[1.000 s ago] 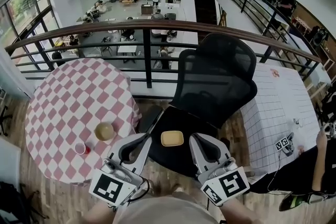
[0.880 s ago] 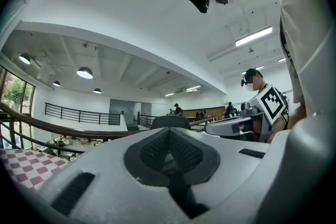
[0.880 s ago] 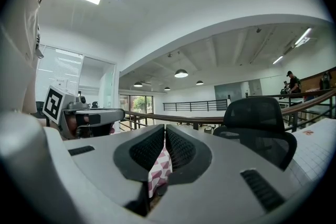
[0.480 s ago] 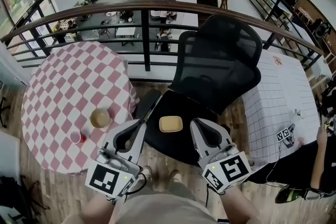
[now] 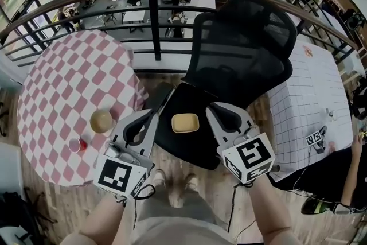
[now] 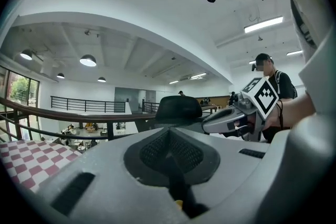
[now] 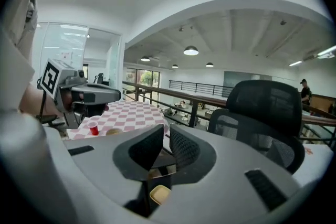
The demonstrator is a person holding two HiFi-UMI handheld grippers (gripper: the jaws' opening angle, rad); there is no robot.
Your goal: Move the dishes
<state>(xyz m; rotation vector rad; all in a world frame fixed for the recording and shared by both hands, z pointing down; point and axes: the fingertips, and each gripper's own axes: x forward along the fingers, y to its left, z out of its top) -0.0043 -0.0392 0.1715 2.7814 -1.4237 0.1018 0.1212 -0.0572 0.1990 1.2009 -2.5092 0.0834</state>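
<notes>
Sitting on the black office chair seat [image 5: 184, 149], yellow square dish [image 5: 186, 123], just ahead of and between both hand-held grippers, touching neither, left gripper [image 5: 150, 116] beside it with jaws closed, empty, right gripper [image 5: 213, 107] opposite, jaws all but closed, empty

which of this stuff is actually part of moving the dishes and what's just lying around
For the job: yellow square dish; tan round bowl; perhaps small red cup.
Just around: black mesh office chair; pink-checked round table; white gridded table.
</notes>
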